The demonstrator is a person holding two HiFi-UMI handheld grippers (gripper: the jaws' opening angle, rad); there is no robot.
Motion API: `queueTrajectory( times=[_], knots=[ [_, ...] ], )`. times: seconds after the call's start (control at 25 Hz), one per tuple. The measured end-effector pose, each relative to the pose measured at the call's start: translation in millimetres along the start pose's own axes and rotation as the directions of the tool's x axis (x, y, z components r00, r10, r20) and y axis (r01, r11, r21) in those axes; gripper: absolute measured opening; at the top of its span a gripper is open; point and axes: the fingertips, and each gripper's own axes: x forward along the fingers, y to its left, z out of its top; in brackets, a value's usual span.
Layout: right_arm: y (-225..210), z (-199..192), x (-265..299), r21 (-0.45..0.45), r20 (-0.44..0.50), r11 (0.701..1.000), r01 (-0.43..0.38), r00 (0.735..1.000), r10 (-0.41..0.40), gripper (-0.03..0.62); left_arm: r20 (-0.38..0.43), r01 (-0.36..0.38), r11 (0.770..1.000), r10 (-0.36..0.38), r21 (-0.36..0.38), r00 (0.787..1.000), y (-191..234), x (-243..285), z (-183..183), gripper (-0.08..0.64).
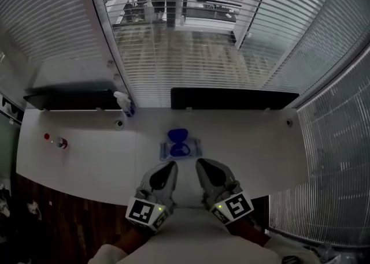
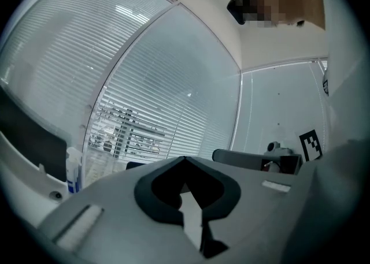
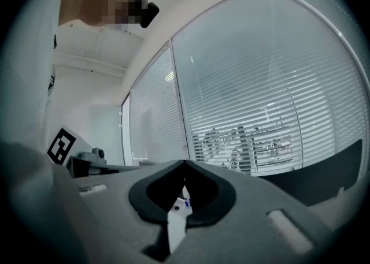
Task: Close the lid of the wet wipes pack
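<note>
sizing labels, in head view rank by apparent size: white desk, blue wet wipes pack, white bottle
1. white desk
2. blue wet wipes pack
3. white bottle with blue label (farther away)

A white worktop (image 1: 87, 159) stands in a corner of glass walls hung with pale slatted blinds (image 1: 191, 55). A low black divider screen (image 1: 231, 98) lines its far edge. Dark wood floor (image 1: 63, 216) shows at the near left. The light is cool and even.

From overhead, the head view looks steeply down on the long white counter (image 1: 81, 164), slatted white blinds (image 1: 191, 55) at twelve o'clock. Both gripper views ride close behind the grey left tool (image 2: 185, 162) and grey right tool (image 3: 185, 166), facing level toward those blinds.
</note>
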Motion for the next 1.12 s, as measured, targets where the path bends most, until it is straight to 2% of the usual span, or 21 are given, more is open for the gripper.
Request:
queueTrajectory(
  times=[0.24, 0.56, 0.76, 1.0, 1.12],
  knots=[
    [-12.5, -6.8, 10.0, 0.003, 0.017, 1.000, -0.017, 1.000, 0.017, 0.000, 0.028, -0.024, 0.998, 0.023, 0.055, 0.999, 3.3, 11.7, 5.0, 0.003],
    [-32.3, -6.6, 10.5, -0.009, -0.001, 0.999, -0.038, 0.999, 0.038, 0.000, 0.002, -0.048, 0.996, 0.048, 0.081, 0.999, 6.3, 34.3, -5.8, 0.003],
    [-39.2, -11.1, 15.6, -0.023, -0.042, 0.998, -0.052, 0.998, 0.051, 0.000, -0.040, -0.047, 0.997, 0.049, 0.057, 0.998, 11.1, 38.4, -16.7, 0.003],
    [-45.5, -13.1, 31.7, -0.041, -0.083, 0.996, -0.075, 0.994, 0.071, 0.000, -0.081, -0.079, 0.996, 0.082, 0.038, 0.993, 33.9, 48.3, -27.2, 0.003],
    [-46.7, -30.8, 39.7, -0.042, -0.124, 0.993, -0.112, 0.987, 0.106, 0.002, -0.121, -0.101, 0.994, 0.105, 0.036, 0.987, 49.1, 53.7, -49.5, 0.003]
  ],
)
